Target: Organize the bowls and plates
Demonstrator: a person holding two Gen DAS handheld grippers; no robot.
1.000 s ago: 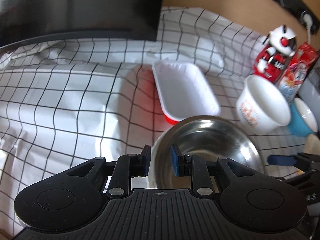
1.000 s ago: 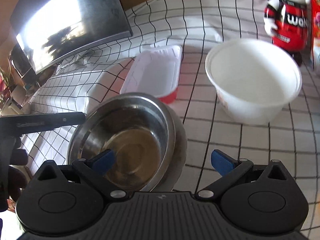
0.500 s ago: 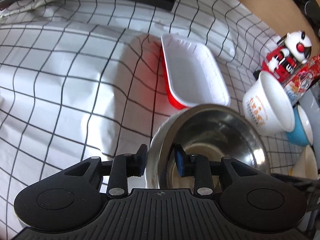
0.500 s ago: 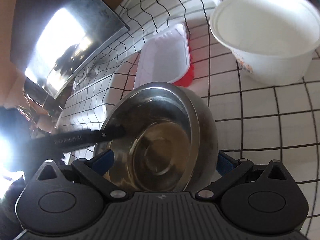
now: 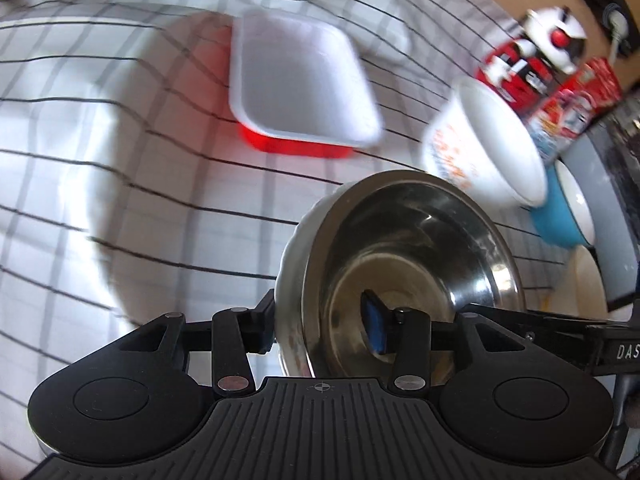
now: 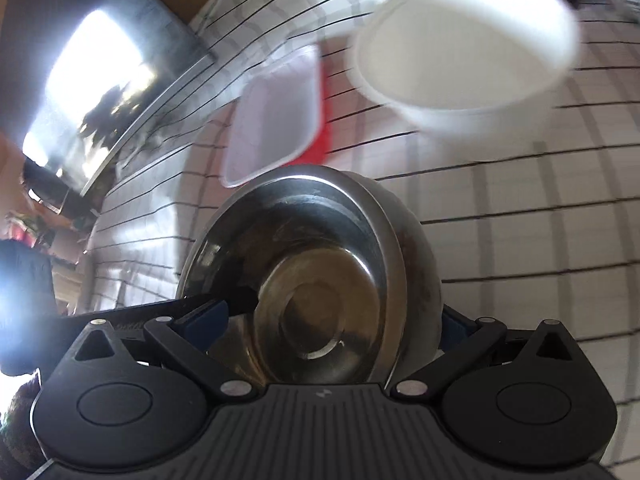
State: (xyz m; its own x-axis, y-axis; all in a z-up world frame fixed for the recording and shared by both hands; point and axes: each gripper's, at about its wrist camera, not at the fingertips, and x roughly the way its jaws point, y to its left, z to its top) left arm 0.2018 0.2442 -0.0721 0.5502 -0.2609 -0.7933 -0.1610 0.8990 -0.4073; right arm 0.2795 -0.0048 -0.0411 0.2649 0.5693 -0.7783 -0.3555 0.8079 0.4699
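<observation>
1. The left gripper (image 5: pixel 324 322) pinches the wall of the steel bowl (image 5: pixel 404 276), one finger outside and the blue pad inside. The bowl is tipped steeply, its mouth turned toward the right gripper, and looks lifted off the checked cloth (image 5: pixel 120 208); a grip on a thin, slick wall like this could let it swivel or slide out

2. The right gripper (image 6: pixel 332 320) has its fingers spread around the same bowl (image 6: pixel 320 280), one inside, one behind the outer wall. I cannot tell whether they press it. If both pull unevenly, the bowl may twist free and drop

3. Toward the far edge of the cloth, the red tray (image 5: pixel 300 88) and white paper bowl (image 5: pixel 484 140) sit near the steel bowl; a swing could knock them

4. The blue bowl (image 5: pixel 560 216) by the right edge is also within reach of a careless sweep
</observation>
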